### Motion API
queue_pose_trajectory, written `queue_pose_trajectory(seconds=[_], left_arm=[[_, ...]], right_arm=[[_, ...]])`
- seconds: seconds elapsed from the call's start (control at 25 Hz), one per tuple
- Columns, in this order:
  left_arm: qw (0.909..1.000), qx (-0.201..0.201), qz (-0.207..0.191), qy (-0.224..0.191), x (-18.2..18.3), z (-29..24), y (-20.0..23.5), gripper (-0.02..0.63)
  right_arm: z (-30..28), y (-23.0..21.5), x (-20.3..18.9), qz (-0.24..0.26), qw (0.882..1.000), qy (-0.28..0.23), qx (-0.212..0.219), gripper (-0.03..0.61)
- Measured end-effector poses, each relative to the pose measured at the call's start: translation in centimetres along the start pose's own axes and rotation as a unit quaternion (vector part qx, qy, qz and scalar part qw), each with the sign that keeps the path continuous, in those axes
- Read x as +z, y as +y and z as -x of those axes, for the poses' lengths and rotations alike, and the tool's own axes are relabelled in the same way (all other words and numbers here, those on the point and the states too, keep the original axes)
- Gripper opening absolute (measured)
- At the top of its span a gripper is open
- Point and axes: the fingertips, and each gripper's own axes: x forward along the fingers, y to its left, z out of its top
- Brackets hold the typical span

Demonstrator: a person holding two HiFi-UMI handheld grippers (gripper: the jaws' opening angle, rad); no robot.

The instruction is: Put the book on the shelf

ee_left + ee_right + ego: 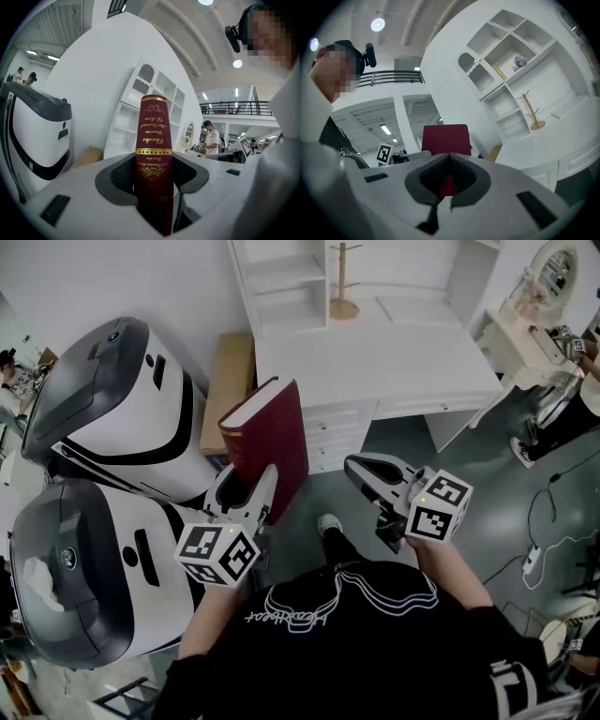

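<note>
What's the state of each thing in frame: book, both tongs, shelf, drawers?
book: closed, upright, held in the air, not yet on the shelf.
left tongs: shut on book, at its lower end.
right tongs: shut, empty.
shelf: no book in the compartments in view.
desk drawers: closed.
wooden stand: upright beside the shelf.

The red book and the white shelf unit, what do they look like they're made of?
Book: probably a hardback in dark red leatherette or cloth, faint sheen, gilt-stamped spine. Shelf unit: likely white-painted wood or board, smooth, matt, no grain showing.
</note>
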Motion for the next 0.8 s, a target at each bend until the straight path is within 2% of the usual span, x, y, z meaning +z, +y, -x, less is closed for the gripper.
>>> queue_pose_trajectory(seconds=[0.32,0.52,0.8], left_arm=[[0.9996,0.022,0.011,0.015,2.1,-12.0,5.0,0.209],[0.9992,0.039,0.006,0.011,3.9,-18.6,7.7,0.209],[0.9976,0.068,-0.005,-0.008,5.9,-24.6,10.4,0.209]], right_arm=[[-5.5,-11.0,5.0,-0.017,1.0,0.017,0.005,0.006],[-7.8,-17.0,8.4,-0.023,1.0,0.01,0.004,0.006],[-9.3,-22.2,11.1,-0.022,1.0,0.003,-0.002,0.006]])
